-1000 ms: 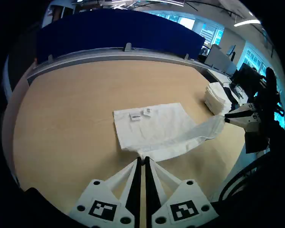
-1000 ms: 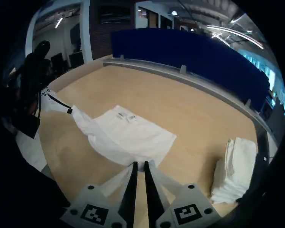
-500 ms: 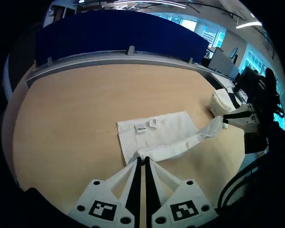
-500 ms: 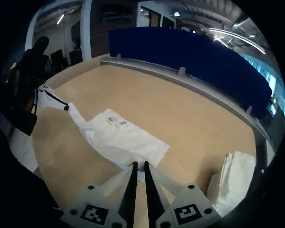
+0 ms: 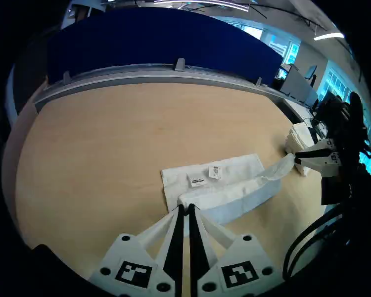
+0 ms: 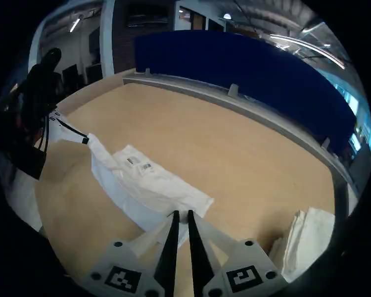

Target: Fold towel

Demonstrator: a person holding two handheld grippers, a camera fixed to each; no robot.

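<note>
My left gripper (image 5: 184,209) and right gripper (image 6: 179,214) each clamp a corner of the towel (image 5: 235,193), the right near the folded stack (image 5: 297,138).

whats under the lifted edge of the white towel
The lifted edge of the white cloth towel hangs over its flat half bearing two small white labels on the light wooden table. What lies directly beneath the fold is covered.

Tags (image 5: 214,172) on towel (image 5: 235,195): print too small to make out.
Towel corner at left gripper (image 5: 186,210): pinched out of sight between the fingers.
Towel corner at right gripper (image 6: 179,215): likewise covered by the fingers.
Folded stack (image 6: 304,237): cut off at the rim.
</note>
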